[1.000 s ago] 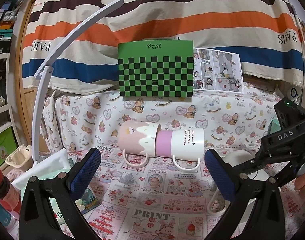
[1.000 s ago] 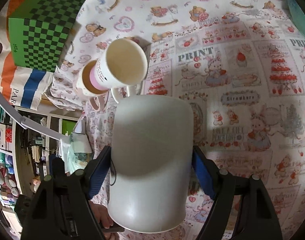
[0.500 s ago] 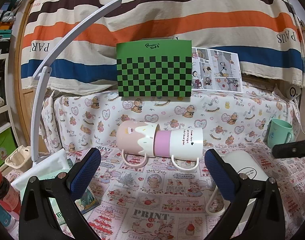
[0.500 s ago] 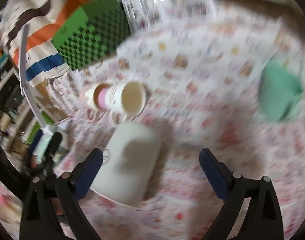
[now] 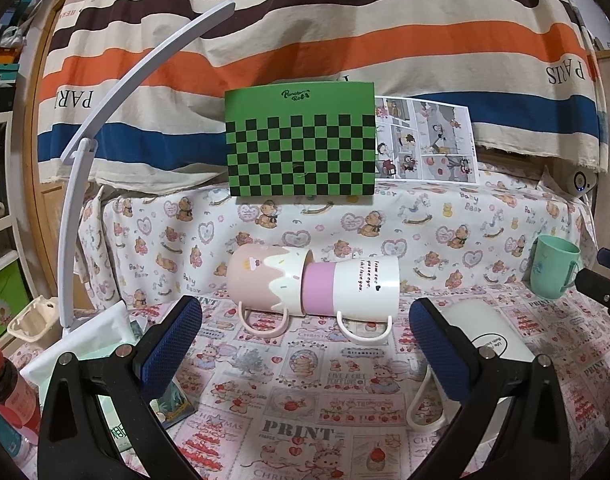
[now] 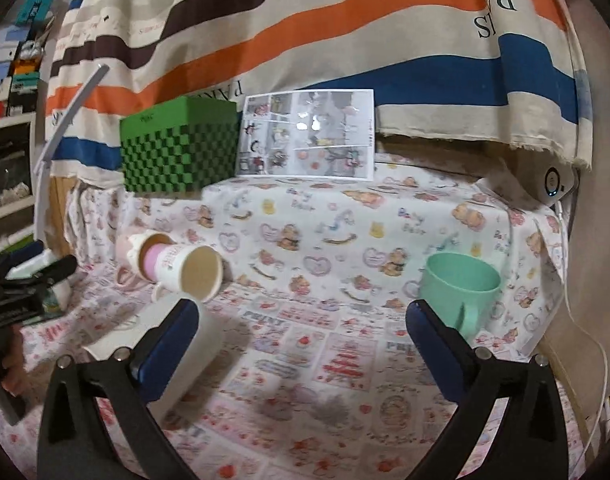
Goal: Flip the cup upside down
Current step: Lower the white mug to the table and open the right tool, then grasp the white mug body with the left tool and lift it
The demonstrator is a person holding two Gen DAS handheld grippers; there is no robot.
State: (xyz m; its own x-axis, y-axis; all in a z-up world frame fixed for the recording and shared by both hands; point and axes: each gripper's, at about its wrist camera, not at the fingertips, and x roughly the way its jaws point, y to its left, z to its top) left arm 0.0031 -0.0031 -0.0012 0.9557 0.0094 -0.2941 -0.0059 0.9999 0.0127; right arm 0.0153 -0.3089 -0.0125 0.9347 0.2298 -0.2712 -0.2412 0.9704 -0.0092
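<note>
A plain white mug point(image 5: 489, 332) lies on its side on the printed tablecloth, behind my left gripper's right finger; in the right wrist view it point(image 6: 157, 330) lies behind the left finger. A green cup point(image 6: 457, 286) stands upright at the right, also in the left wrist view point(image 5: 553, 266). A pink mug point(image 5: 261, 280) and a white-and-purple mug point(image 5: 357, 286) lie nested on their sides. My left gripper point(image 5: 305, 342) is open and empty. My right gripper point(image 6: 301, 350) is open and empty, between the white mug and the green cup.
A green checkered box point(image 5: 301, 142) and a comic sheet point(image 5: 425, 140) stand at the back on a raised ledge. A white curved lamp arm point(image 5: 105, 128), a red-capped bottle point(image 5: 5, 396) and packets lie at the left. A white device point(image 6: 553, 180) sits at the back right.
My right gripper let go of the white mug, opened and swung up and back to face the table's rear. The white mug now lies on the cloth. The left gripper stayed put.
</note>
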